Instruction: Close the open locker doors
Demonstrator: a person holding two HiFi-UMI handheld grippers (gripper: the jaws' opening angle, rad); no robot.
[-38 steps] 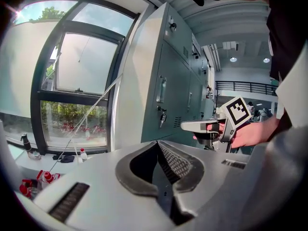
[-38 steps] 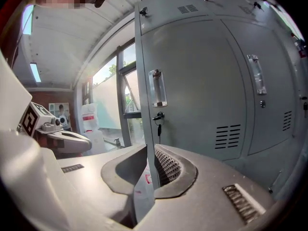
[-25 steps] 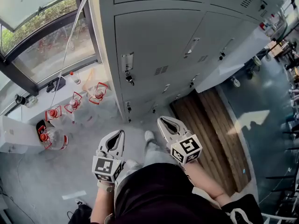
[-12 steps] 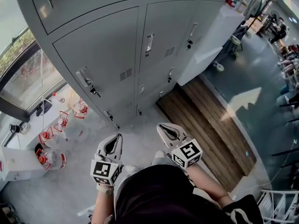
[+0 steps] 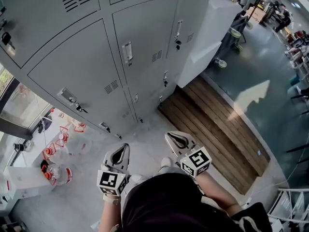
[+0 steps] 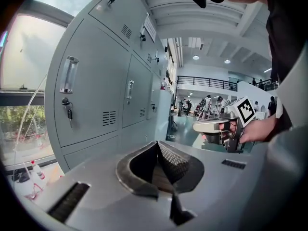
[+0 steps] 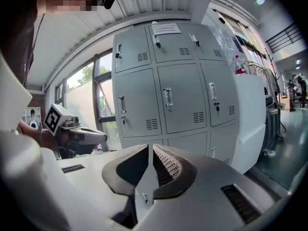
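Head view, lockers: a bank of pale grey metal lockers (image 5: 145,47) is filling the upper left, standing straight ahead of both grippers.
Head view, doors: the doors (image 5: 72,69) are each carrying a small louvred vent, a chrome handle and a lock, and every one in sight is lying flush in its frame.
Head view, jugs: clear jugs (image 5: 57,174) with red caps are sitting on the floor (image 5: 84,197) at the far left, past the end of the locker bank. What they are holding cannot be told.
Head view, platform: a slatted wooden platform (image 5: 217,124) is lying on the floor to the right of the lockers, along the foot of a white cabinet (image 5: 212,28).
Head view, left gripper: the left gripper (image 5: 125,148) is pointing toward the lockers, well apart from them.
Head view, right gripper: the right gripper (image 5: 170,137) is pointing the same way, beside the left one and equally clear of the doors.
Left gripper view, jaws: the two dark pads are meeting at their tips and gripping nothing.
Left gripper view, lockers: the bank is running away along the left, and a key (image 6: 69,110) is hanging from the nearest door's lock.
Right gripper view, jaws: the pads are touching at the tips with nothing between them.
Right gripper view, lockers: three columns of closed doors are facing the camera, a paper notice (image 7: 165,29) is sticking to the top middle door, and the white cabinet is standing against the bank's right side.
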